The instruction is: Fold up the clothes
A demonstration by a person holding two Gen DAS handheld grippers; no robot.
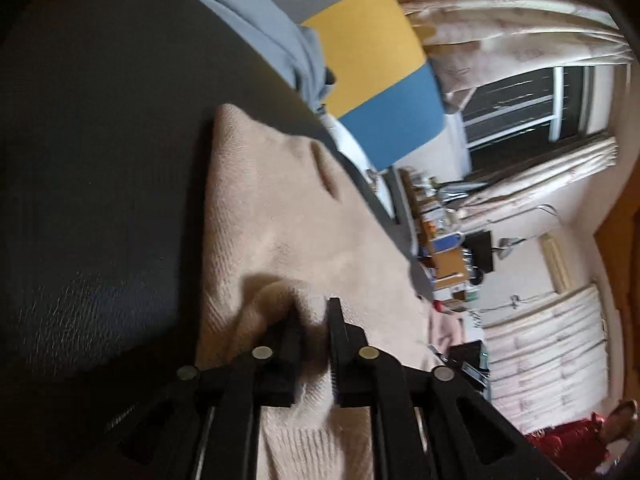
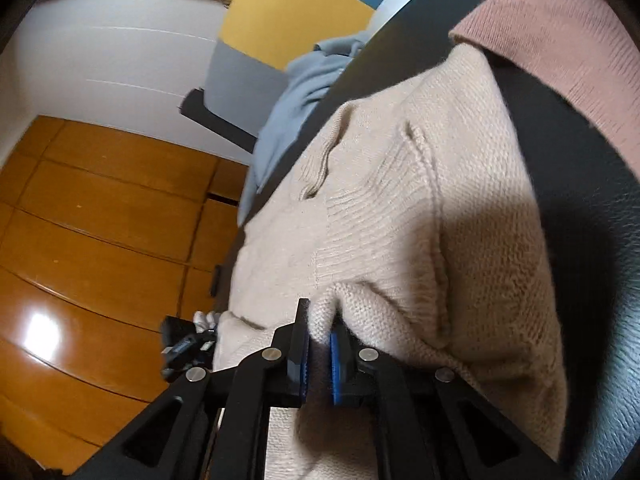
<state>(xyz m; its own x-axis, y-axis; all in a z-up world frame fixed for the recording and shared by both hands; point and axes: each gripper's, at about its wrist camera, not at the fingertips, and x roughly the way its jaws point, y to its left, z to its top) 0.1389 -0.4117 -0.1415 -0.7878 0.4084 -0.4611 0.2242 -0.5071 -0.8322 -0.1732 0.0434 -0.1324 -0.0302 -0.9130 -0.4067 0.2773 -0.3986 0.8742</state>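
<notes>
Black claw fingers [image 2: 300,344] fill the foreground of both wrist views. Right claw [image 2: 319,322] points slightly downward, its blue-padded jaws pinching a fold of the cream knit sweater [image 2: 420,216]. Left claw [image 1: 316,312] tilts down likewise, jaws partly spread with a bunched ridge of the same sweater between them; whether the pads press it I cannot tell. Ahead of both claws the sweater lies spread on the dark leather-grained table [image 1: 100,200], ribbed and soft. Beyond it, a blue-grey garment [image 2: 296,92] hangs over the table's far edge, and a pink knit [image 2: 560,48] lies right of the right claw.
</notes>
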